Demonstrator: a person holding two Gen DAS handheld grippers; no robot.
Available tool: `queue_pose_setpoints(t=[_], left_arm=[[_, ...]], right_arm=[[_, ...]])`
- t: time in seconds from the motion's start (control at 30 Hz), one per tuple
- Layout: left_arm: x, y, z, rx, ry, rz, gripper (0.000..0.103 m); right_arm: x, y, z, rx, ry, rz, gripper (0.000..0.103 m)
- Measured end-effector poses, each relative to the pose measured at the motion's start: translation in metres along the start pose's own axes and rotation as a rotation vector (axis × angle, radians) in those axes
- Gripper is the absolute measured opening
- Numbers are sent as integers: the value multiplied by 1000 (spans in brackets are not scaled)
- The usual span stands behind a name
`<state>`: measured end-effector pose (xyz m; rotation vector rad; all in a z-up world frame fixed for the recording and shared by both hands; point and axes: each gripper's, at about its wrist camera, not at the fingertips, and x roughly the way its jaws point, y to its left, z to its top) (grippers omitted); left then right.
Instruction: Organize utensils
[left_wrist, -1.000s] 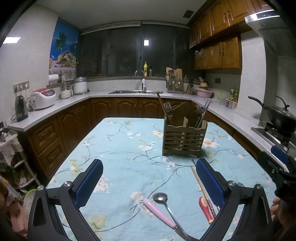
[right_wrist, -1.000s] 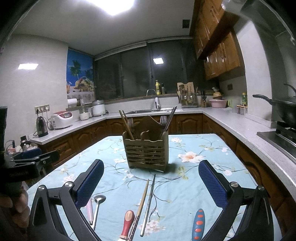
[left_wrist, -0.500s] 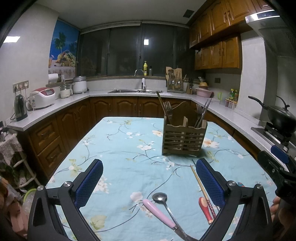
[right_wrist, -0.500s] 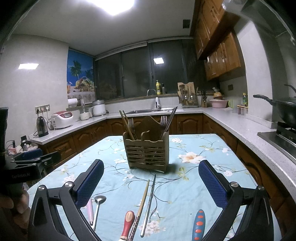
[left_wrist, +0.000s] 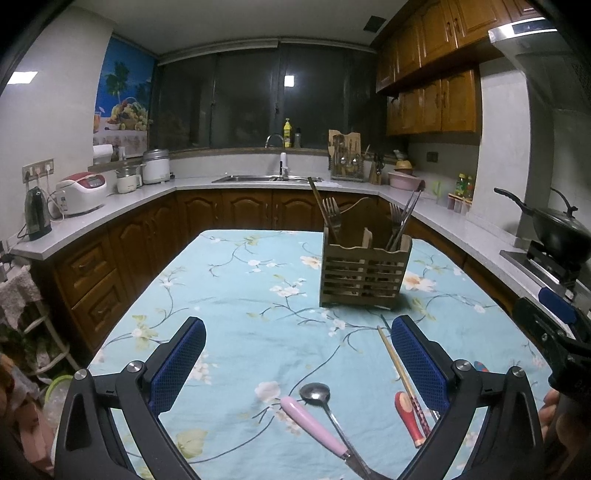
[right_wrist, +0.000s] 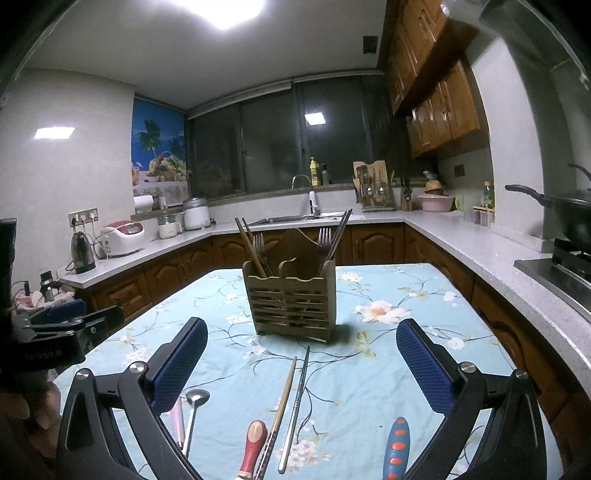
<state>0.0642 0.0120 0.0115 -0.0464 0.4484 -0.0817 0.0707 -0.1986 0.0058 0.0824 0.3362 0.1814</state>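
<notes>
Left wrist view showed the left gripper (left_wrist: 295, 362) held over the near end of the tabletop (left_wrist: 229, 295), its blue-padded fingers (left_wrist: 177, 363) spread wide with nothing between them. Nearest the camera, well short of the wooden utensil holder (left_wrist: 364, 271), lay a pink-handled knife (left_wrist: 314, 424) with a metal spoon (left_wrist: 321, 398) just beside it, their far ends close together. To the right of those, also on the near side of the holder, lay a red-handled utensil (left_wrist: 408, 415) and a wooden chopstick (left_wrist: 397, 363) running back toward the holder's foot. The holder itself stood upright on the floral cloth, forks and chopsticks sticking up out of its compartments. At the right edge of this view part of the right gripper (left_wrist: 554, 332) showed, level with the holder.

In the right wrist view the right gripper (right_wrist: 301, 369) hovered with its fingers (right_wrist: 424, 369) likewise wide apart and empty. Closest in, in front of the holder (right_wrist: 291, 299), a blue utensil with orange spots (right_wrist: 395, 443) lay to the right; the red-handled utensil (right_wrist: 255, 443), the wooden chopstick (right_wrist: 282, 402) and a metal chopstick (right_wrist: 297, 398) lay side by side in the middle, pointing at the holder. The spoon (right_wrist: 194, 410) and the knife's pink handle (right_wrist: 178, 421) lay to the left, partly behind the left finger. Beyond the holder ran the kitchen counter with a sink (right_wrist: 295, 219).
</notes>
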Motion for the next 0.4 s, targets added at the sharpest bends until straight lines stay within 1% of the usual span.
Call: queue_pose_setpoints(t=[0.4], left_arm=[[3,-2,0,2,1,-4,102]], right_arm=[[4,-1,-3,6,12,3,103]])
